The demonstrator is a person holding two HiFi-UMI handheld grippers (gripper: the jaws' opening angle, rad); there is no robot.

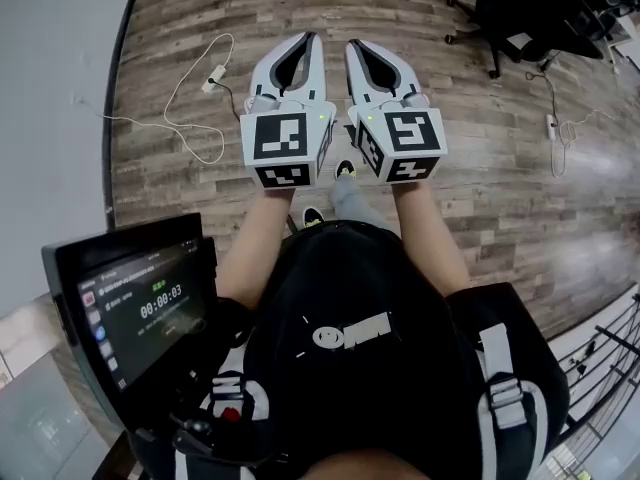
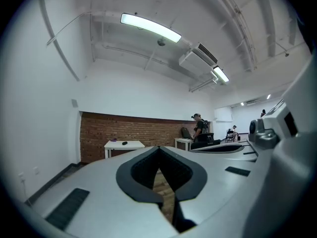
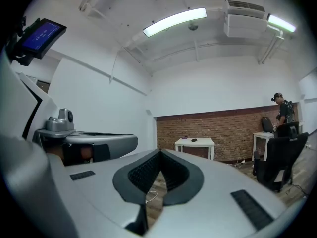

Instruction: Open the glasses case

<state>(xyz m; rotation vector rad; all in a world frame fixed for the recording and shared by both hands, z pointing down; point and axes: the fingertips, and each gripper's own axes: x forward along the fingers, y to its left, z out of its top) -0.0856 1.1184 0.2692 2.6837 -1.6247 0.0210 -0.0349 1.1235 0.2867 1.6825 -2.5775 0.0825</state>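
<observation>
Closest to us is our own dark top, with a mounted screen (image 1: 140, 308) at the near left showing a running timer. Just beyond it we hold both tools out level, side by side over the wooden floor (image 1: 450, 188). The left hand-held gripper (image 1: 312, 38) has its jaws pressed together with nothing between them, and its own view shows only floor through the gap behind the tips. The right hand-held gripper (image 1: 352, 44) is the same, pressed together and empty. We judge the task not yet begun, because no glasses case appears in any view and neither tool is near a surface that could carry one. Down the room, a white desk (image 2: 124, 144) stands against the brick wall (image 2: 99, 133) with two small items on it, one dark and one purplish. They are too small for us to tell what they are. Everything is left to do: finding the case, steadying it with one tool and lifting its lid with the other.
</observation>
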